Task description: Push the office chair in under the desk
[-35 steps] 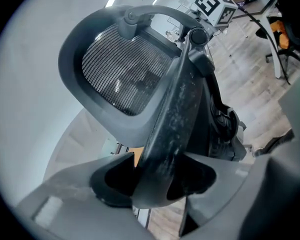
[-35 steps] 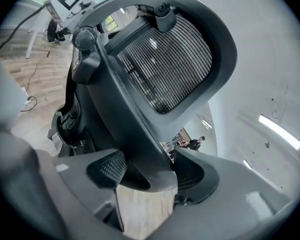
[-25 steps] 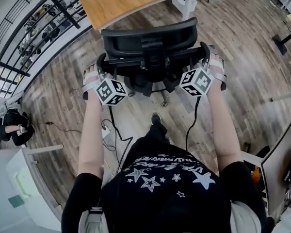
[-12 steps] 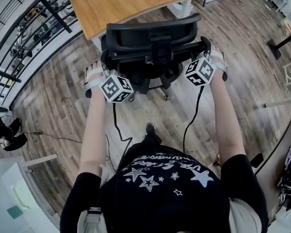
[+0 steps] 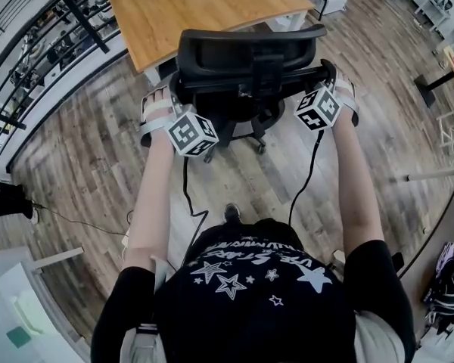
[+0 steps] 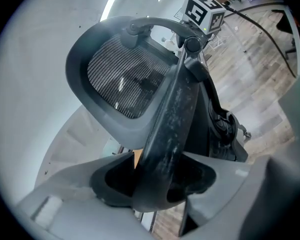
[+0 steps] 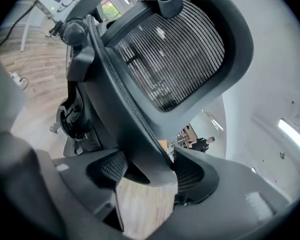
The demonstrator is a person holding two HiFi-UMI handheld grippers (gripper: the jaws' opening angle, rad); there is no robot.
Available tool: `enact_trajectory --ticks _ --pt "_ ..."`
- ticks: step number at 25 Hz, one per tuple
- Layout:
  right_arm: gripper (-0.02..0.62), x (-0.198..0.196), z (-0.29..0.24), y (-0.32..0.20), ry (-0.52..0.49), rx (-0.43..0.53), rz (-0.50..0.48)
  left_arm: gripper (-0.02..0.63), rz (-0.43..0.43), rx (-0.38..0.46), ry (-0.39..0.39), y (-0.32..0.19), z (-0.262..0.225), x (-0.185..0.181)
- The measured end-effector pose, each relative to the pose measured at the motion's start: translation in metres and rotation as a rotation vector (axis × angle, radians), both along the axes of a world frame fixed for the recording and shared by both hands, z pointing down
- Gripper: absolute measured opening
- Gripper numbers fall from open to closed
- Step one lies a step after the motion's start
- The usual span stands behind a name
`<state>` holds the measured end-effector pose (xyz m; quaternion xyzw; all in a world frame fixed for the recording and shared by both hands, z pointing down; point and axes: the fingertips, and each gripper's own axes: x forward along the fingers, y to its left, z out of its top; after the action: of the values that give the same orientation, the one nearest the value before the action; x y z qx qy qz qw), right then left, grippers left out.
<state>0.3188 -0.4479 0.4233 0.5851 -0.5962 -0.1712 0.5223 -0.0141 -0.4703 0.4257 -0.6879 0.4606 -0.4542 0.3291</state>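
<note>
The black office chair [image 5: 250, 51] stands with its mesh back toward me, its seat reaching under the near edge of the wooden desk [image 5: 204, 6]. My left gripper [image 5: 169, 100] is shut on the left side of the chair's back frame [image 6: 165, 129], which fills the gap between the pads of the left gripper [image 6: 157, 179]. My right gripper [image 5: 331, 82] grips the right side of the back. In the right gripper view the frame edge [image 7: 125, 99] runs between the pads of the right gripper [image 7: 150, 176]. The seat and wheels are mostly hidden.
Wood-plank floor lies all around. A black railing [image 5: 30, 44] runs along the left. Black cables [image 5: 185, 203] trail from both grippers to the person. White desk legs [image 5: 291, 21] stand beside the chair. More furniture stands at the far right [image 5: 446, 59].
The chair and both grippers have moved forward toward the desk; the back now sits close to the desk's near edge. The person has stepped forward. Both grips are unchanged.
</note>
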Motion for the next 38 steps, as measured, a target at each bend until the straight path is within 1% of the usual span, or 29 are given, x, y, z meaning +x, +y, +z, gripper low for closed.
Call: enact_trajectory --ticks 6,15,23,29,34,38 --pt "0.282 0.005 0.003 -0.020 0.027 -0.009 0.008 0.252 0.000 -0.001 0.002 -0.016 0.003 0.004" --pt "0.279 0.033 0.004 -0.070 0.058 -0.018 0.005 0.252 -0.003 0.014 0.008 -0.044 0.000 0.031" --pt "0.279 0.057 0.003 -0.132 0.058 0.002 -0.048 0.252 -0.037 0.008 0.008 -0.086 0.000 0.057" --pt "0.279 0.058 0.007 -0.181 0.059 0.009 -0.093 0.252 -0.082 0.005 0.012 -0.122 0.005 0.059" --pt "0.278 0.071 0.005 -0.232 0.059 0.007 -0.122 0.252 -0.119 0.003 0.009 -0.163 0.002 0.073" --pt "0.276 0.073 0.006 -0.262 0.057 0.014 -0.147 0.252 -0.145 0.006 0.007 -0.187 0.003 0.076"
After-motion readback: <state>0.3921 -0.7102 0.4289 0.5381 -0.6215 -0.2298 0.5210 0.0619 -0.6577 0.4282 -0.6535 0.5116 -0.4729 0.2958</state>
